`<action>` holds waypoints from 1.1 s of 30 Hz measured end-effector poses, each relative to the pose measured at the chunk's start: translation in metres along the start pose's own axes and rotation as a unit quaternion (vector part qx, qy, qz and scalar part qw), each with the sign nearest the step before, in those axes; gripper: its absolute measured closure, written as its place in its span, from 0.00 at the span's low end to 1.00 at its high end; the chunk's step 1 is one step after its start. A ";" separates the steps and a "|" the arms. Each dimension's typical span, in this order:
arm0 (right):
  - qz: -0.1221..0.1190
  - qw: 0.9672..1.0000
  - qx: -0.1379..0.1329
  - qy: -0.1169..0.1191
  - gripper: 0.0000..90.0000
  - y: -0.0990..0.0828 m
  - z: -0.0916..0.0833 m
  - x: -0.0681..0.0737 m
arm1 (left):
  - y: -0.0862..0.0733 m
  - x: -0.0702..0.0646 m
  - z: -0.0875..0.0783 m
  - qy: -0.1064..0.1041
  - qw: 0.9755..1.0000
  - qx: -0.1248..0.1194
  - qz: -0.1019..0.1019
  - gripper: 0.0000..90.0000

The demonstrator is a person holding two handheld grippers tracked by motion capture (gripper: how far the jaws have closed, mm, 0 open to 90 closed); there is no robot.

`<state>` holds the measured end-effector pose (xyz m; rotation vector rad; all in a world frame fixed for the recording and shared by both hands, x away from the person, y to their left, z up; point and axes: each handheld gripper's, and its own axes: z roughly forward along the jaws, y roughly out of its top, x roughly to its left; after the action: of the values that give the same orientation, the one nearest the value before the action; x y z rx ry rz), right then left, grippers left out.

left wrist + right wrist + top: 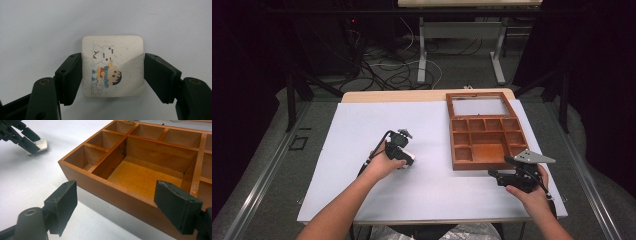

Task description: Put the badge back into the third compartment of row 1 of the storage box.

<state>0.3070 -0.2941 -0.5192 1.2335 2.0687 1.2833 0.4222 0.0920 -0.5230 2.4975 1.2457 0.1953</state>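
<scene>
Left gripper (112,75) straddling small square card (113,66) lying flat on white table (362,130), left of wooden box (484,131); jaws apart, flanking opposite edges (contact unclear). Card looking thin, light, slippery; edge grip best. Right gripper (125,205) hovering, jaws wide apart, facing box's near wall. Open room lying all around card.

Card (113,68): small, off-white, square with rounded corners, printed with a cartoon child and white puppy, the picture lying sideways. It lies flat on the white table sheet, left of the box.

Box (486,131): brown wood, open, lid laid back flat, divided into several compartments, at the table's right side.
</scene>
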 end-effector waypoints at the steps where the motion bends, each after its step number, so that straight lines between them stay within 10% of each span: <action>1: 0.000 1.000 0.002 -0.002 0.21 0.000 -0.001 0.000 | 0.000 0.000 -0.001 0.001 1.000 -0.003 0.002 0.37; 19: -0.015 1.000 0.005 0.006 0.25 0.008 0.002 0.007 | -0.005 -0.018 -0.027 0.014 0.995 -0.085 0.057 0.37; 33: -0.020 0.999 -0.008 0.034 0.30 0.022 0.001 0.018 | -0.016 -0.036 -0.045 0.006 0.981 -0.169 0.099 0.37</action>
<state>0.3089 -0.2741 -0.4990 1.1500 2.1154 1.3373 0.3763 0.0834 -0.4864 2.3195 0.8809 0.4337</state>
